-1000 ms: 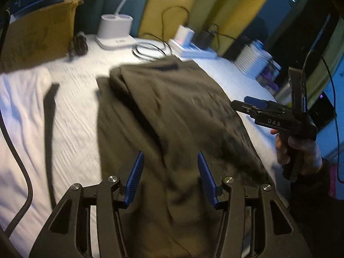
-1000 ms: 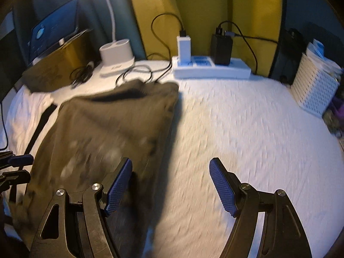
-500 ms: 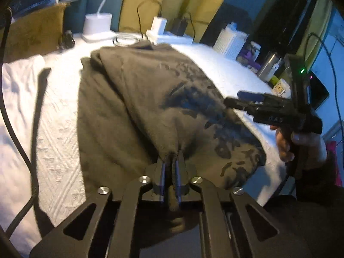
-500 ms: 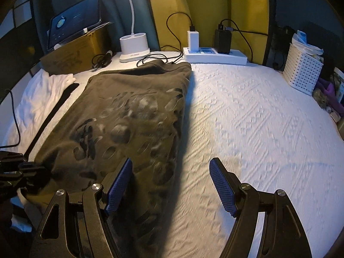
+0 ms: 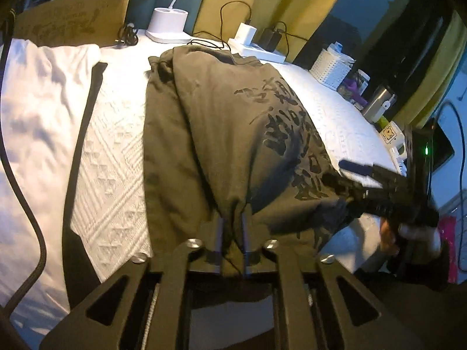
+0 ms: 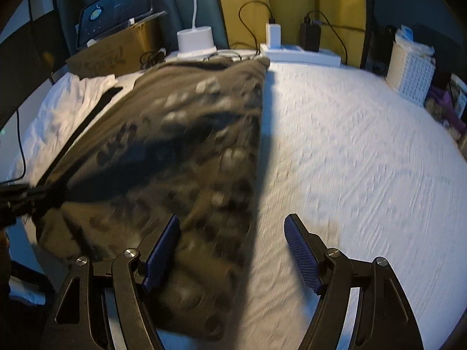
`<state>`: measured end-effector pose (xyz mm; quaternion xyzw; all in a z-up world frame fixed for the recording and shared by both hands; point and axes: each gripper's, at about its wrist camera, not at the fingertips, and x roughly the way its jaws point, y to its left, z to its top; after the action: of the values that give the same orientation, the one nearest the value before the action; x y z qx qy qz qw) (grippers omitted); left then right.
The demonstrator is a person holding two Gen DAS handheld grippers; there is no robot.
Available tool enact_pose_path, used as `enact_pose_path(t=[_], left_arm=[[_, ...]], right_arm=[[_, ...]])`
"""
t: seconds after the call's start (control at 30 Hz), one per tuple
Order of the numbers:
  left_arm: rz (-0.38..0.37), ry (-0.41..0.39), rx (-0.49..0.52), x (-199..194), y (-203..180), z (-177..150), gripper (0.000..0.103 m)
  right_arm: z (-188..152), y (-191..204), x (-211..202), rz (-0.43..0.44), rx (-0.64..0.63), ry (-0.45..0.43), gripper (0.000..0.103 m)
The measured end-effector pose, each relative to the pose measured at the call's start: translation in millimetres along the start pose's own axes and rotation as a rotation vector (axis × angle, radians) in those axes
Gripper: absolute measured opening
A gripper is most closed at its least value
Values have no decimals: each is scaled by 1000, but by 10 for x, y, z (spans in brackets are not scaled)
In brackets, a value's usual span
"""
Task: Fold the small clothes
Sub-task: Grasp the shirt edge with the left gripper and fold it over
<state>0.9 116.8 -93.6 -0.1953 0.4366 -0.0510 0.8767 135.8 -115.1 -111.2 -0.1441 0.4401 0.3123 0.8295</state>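
While the left gripper (image 5: pixel 232 233) pinches the shirt (image 5: pixel 227 122), its hem bunches.
Right gripper (image 6: pixel 230 245), jaws apart, may miss the bed-edge corner, skewing the fold.

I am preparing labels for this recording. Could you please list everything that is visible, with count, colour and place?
shirt: one, olive with dark print, middle of bed
bed cover: one, white, under the shirt
white cloth: one, far left
lamp base: one, white, at the back
power strip: one, white, at the back
basket: one, white, back right
cardboard box: one, brown, back left
left gripper: black, shut on the shirt hem
right gripper: black, open over the shirt's right edge
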Motion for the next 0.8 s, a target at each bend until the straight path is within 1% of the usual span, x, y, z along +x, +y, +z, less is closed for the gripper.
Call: enact_pose_path(t=[0.03,0.07,0.13,0.17,0.2,0.23,0.33,0.37,0.4,0.43,0.53,0.63,0.73,0.8], left_arm=[[-7,-4,6,-23,-22,-21,34],[-12,-9,11,-41,-26,-39,45],[-15,-10,23,-56,-49,-80,46],[-12,-3,31,-45,-58,-100,46],[-9,0,34,-35,-56,-120,46],[-6,1,33,-16,-43,-143,46],[5,-3,35,-7,-26,-170,44],[12,-9,40,-22,-32,-170,36],[16,-11,45,-37,-29,-171,31],[21,-15,44,-60,-23,-172,29],[23,-24,39,-97,10,-187,29],[50,-1,29,-36,66,-251,29],[78,-5,68,-51,32,-293,29],[92,0,94,-61,11,-310,30]], right_arm=[[-39,-6,-21,9,8,-2,76],[-93,-10,-52,19,18,-6,76],[-196,3,-117,34,18,-21,57],[-237,22,-143,38,11,-25,43],[-277,38,-172,51,10,-29,33],[-314,57,-193,66,10,-33,29],[-395,144,-259,65,1,-43,17],[-396,171,-276,60,-5,-44,15],[-422,218,-306,53,-11,-45,14],[-445,260,-324,52,-15,-41,13],[-543,336,-383,45,-20,-38,13],[-632,383,-408,10,-32,-53,13],[-668,430,-434,-26,-64,-58,15],[-701,428,-455,-42,-60,-62,18]])
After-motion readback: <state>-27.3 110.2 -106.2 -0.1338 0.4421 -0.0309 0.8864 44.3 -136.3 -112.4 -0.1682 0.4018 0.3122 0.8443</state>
